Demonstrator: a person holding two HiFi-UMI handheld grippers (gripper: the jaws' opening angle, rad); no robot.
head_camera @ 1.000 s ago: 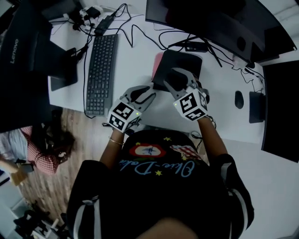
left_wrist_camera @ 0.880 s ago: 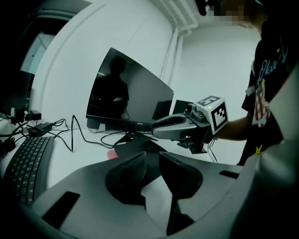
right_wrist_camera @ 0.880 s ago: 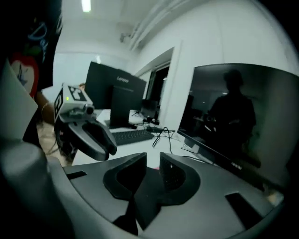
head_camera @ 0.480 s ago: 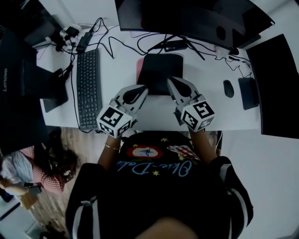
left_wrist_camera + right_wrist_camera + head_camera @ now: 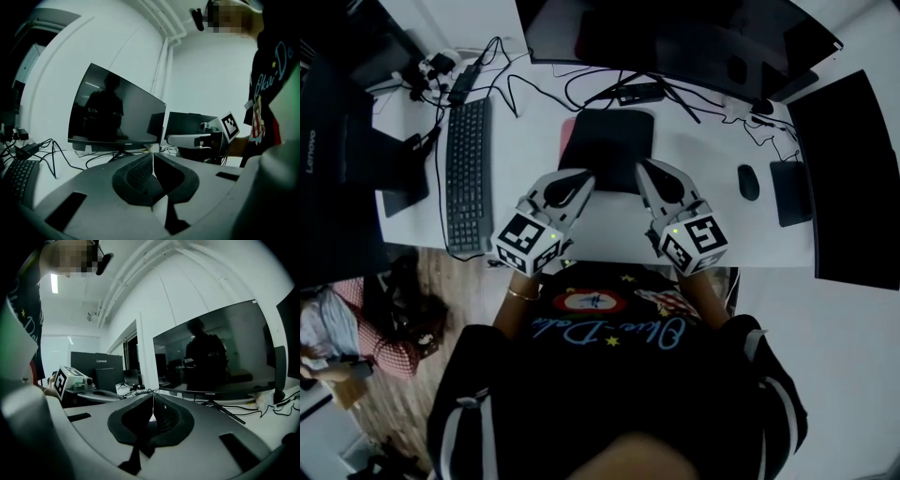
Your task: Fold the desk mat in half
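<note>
- Here's the desk mat (image 5: 609,141), dark and flat on the white table (image 5: 722,230), right in front of the person.
- A strip of pink (image 5: 568,131) peeks out along the mat's left edge.
- The left gripper (image 5: 584,178) sits at the mat's near left corner. In its own view the fingers (image 5: 136,173) are pressed together, with only a hairline pale sliver between the pads.
- The right gripper (image 5: 643,171) is at the mat's near right corner. Its fingers (image 5: 166,420) are clamped too, and the thin sliver between them shows a faint pink tint low down.
- From the head view both sets of tips overlap the mat's near edge, so each seems to pinch its corner. How far the edge stands off the table, I cannot tell.
- The two grippers are side by side, marker cubes toward the person, and both point across the mat.
- Just beyond the mat's far edge stands the big curved monitor (image 5: 675,42), its stand and a tangle of cables (image 5: 534,84) close behind the mat.
- The keyboard (image 5: 467,173) lies well to the mat's left, running lengthwise away from the person.
- The mouse (image 5: 748,182) rests to the mat's right, apart from it.
</note>
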